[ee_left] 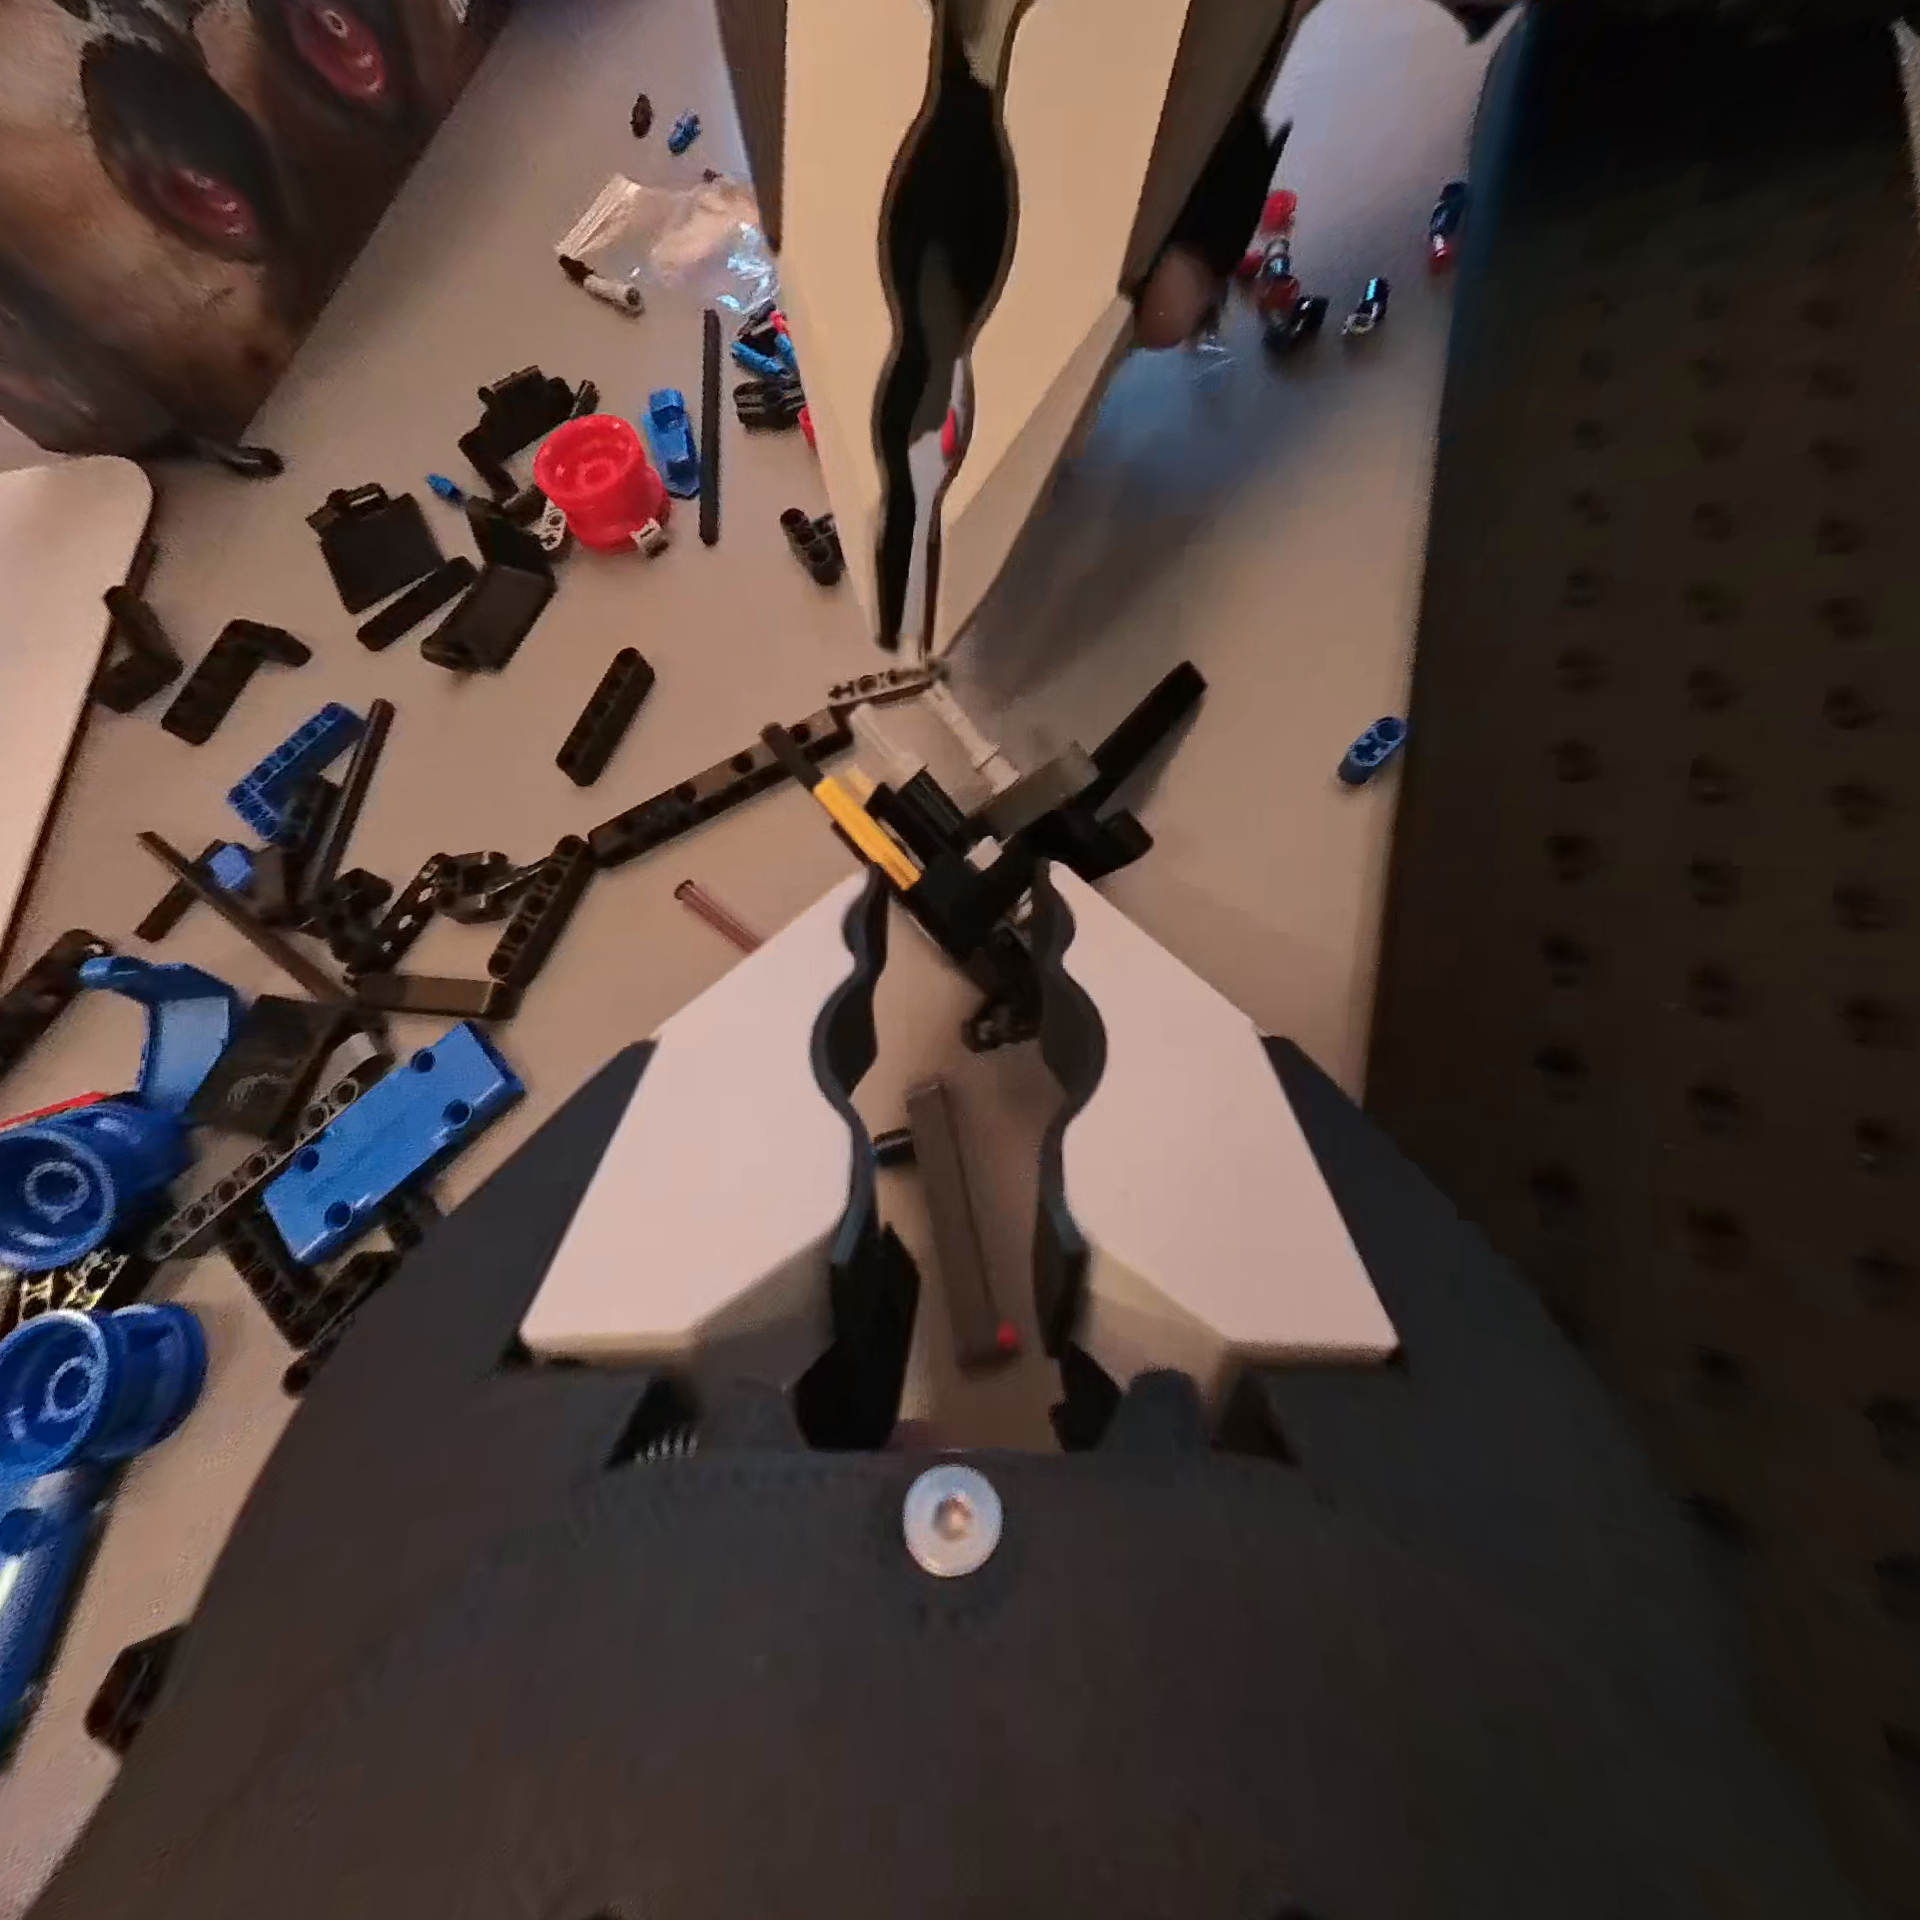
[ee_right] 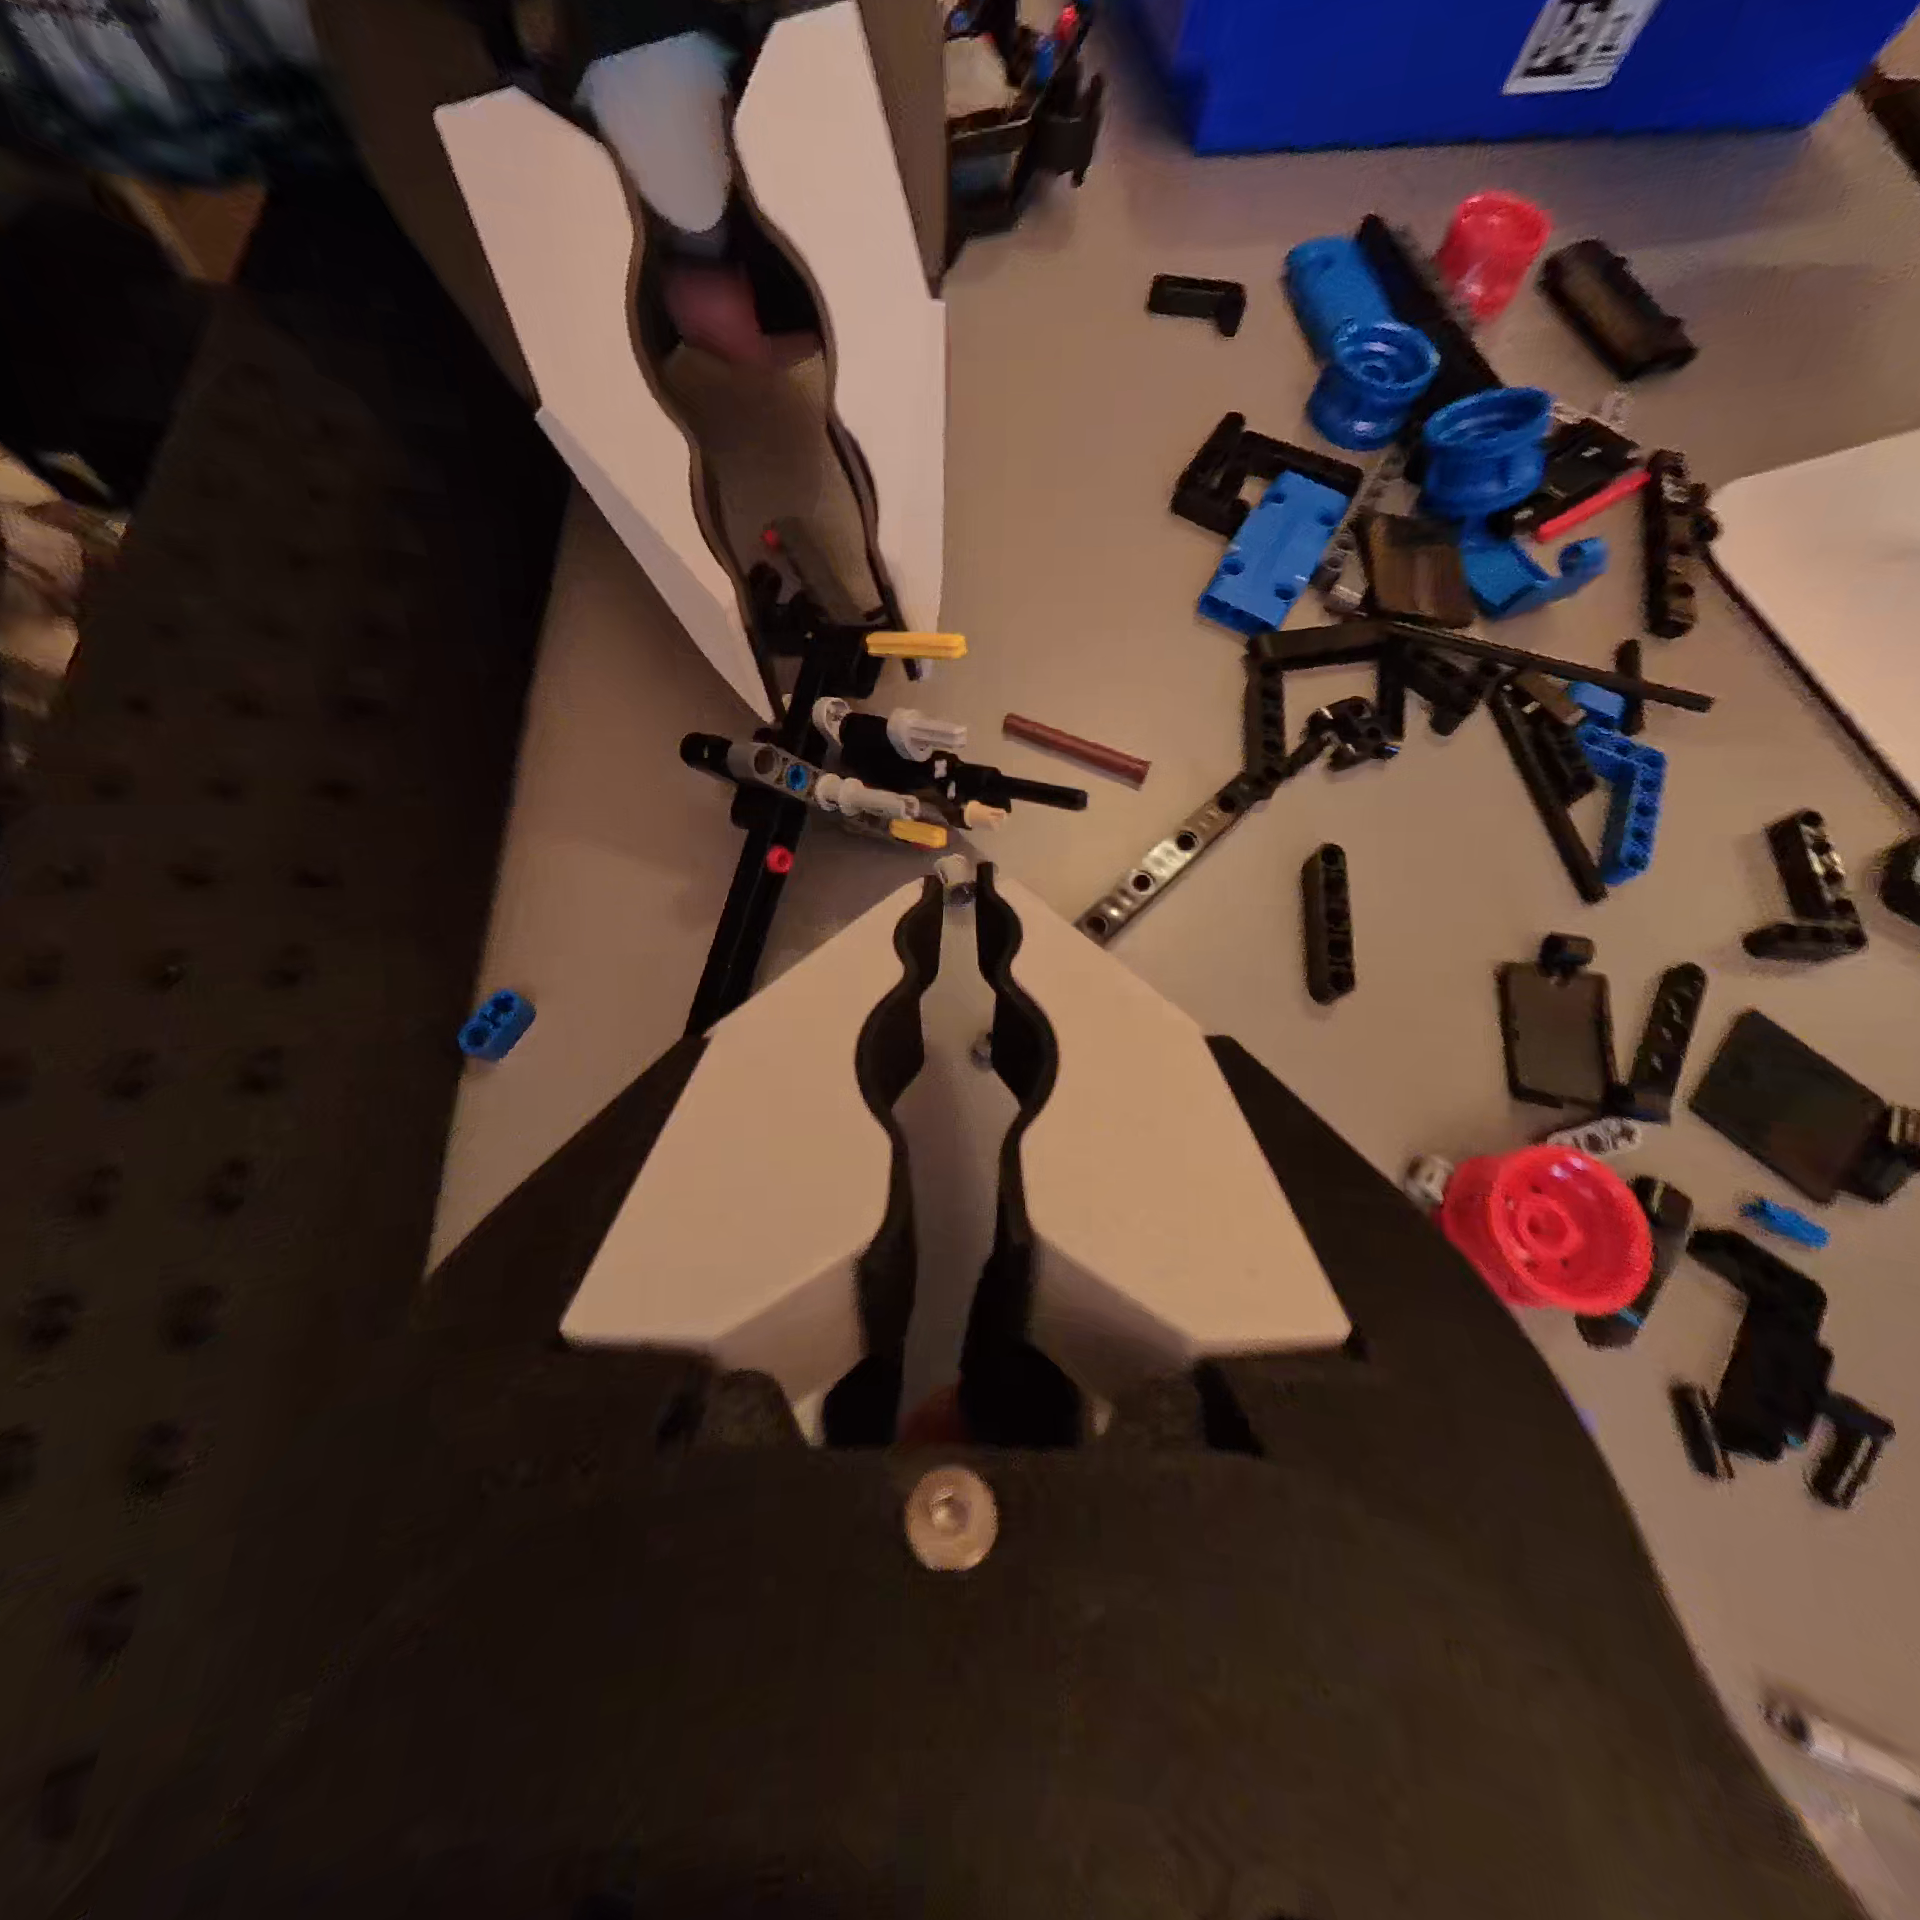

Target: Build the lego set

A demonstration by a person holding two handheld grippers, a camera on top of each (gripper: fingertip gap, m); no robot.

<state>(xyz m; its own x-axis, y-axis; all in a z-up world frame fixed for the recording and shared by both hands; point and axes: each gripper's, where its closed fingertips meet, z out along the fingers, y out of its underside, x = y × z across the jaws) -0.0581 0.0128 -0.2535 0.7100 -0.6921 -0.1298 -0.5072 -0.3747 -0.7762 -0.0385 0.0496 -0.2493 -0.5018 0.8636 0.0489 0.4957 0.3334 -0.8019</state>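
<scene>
A partly built black lego assembly (ee_left: 956,831) with yellow and light grey pins is held just above the grey table. My left gripper (ee_left: 956,894) is shut on its black frame. In the right wrist view the assembly (ee_right: 883,758) hangs from the left gripper (ee_right: 821,623), which reaches in from the top. My right gripper (ee_right: 958,883) is shut on a small light grey pin (ee_right: 951,868), right next to the assembly's near end. In the left wrist view the right gripper (ee_left: 914,649) comes down from the top, its tips at the assembly's far end.
Loose parts lie on the table: a red wheel hub (ee_right: 1548,1231), blue hubs (ee_right: 1371,364), a blue panel (ee_right: 1273,551), black beams (ee_right: 1184,852), a brown axle (ee_right: 1075,750) and a small blue connector (ee_right: 497,1023). A dark perforated mat (ee_right: 260,935) borders one side. A blue box (ee_right: 1455,73) stands behind. My hands' fingertips stand some 5 cm from each other. The brown axle (ee_right: 1075,750) sits 6 cm or so from the ends of my left fingers. My left wrist view (ee_left: 740,930) looks at it from another angle.
</scene>
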